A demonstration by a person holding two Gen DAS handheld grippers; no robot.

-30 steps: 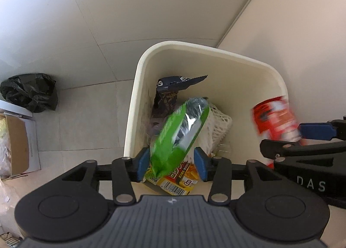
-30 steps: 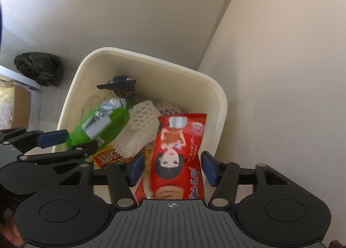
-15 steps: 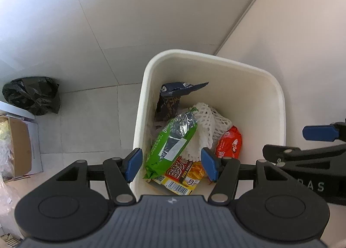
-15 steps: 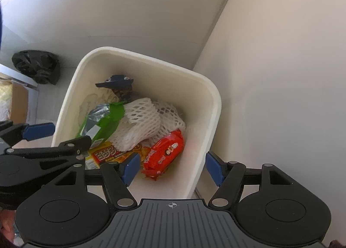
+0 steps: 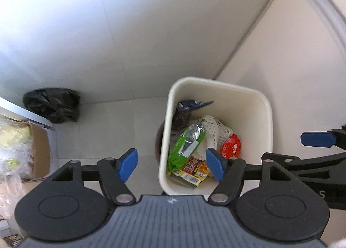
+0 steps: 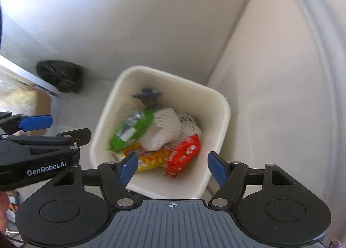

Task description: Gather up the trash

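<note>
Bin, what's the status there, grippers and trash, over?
Left gripper and right gripper open, empty, jaws just widened. Green wrapper and red wrapper lie in bin. Nothing in the way.

The right wrist view is motion-blurred: print on the wrappers in the bin (image 6: 218, 96) is unreadable. The cardboard box (image 5: 40, 146) is cut off by the left edge. The bin's bottom is hidden under the green wrapper (image 5: 186, 144) and white foam net (image 5: 213, 127).
</note>
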